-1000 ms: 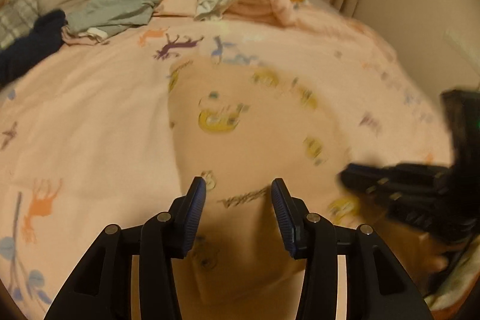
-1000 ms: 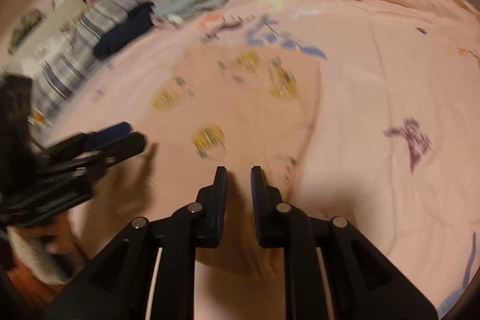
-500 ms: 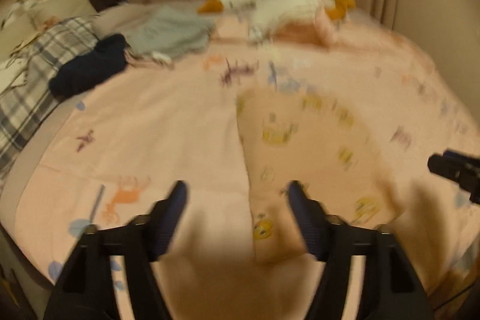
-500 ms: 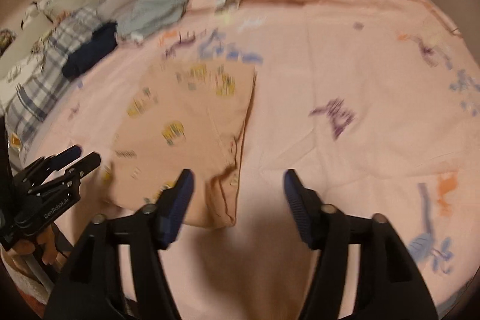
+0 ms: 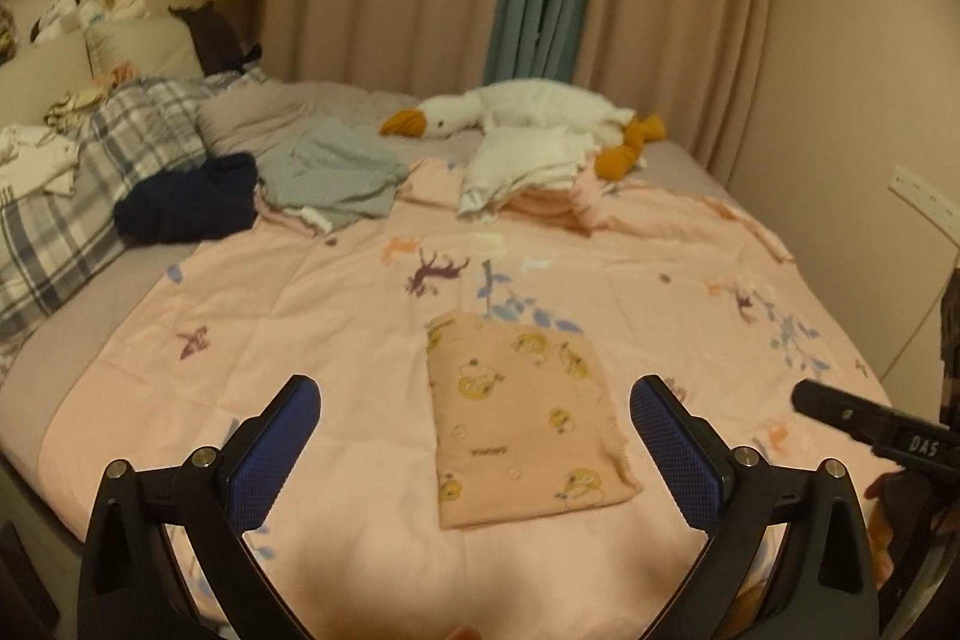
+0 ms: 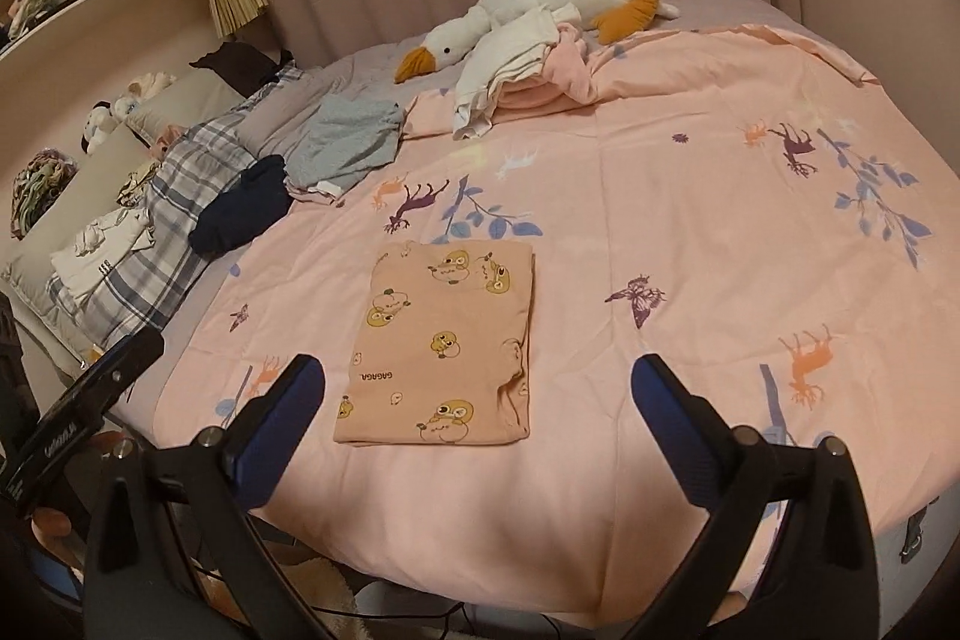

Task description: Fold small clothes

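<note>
A small peach garment with yellow cartoon prints (image 5: 522, 418) lies folded into a flat rectangle on the pink printed duvet (image 5: 336, 316); it also shows in the right wrist view (image 6: 444, 340). My left gripper (image 5: 474, 448) is open wide and empty, held back above the bed's near edge. My right gripper (image 6: 477, 418) is open wide and empty, also drawn back from the garment. The right gripper's tip shows at the right edge of the left wrist view (image 5: 864, 418); the left gripper's tip shows in the right wrist view (image 6: 90, 388).
Unfolded clothes lie at the back left: a grey garment (image 5: 336, 172) and a dark navy one (image 5: 192, 202). A pile of white and pink folded clothes (image 5: 534, 178) sits by a plush goose (image 5: 528, 112). A plaid blanket (image 5: 72, 172) and pillows are left.
Both grippers have opened, let go of the peach garment and pulled back and up from the bed. The garment now lies folded flat.
</note>
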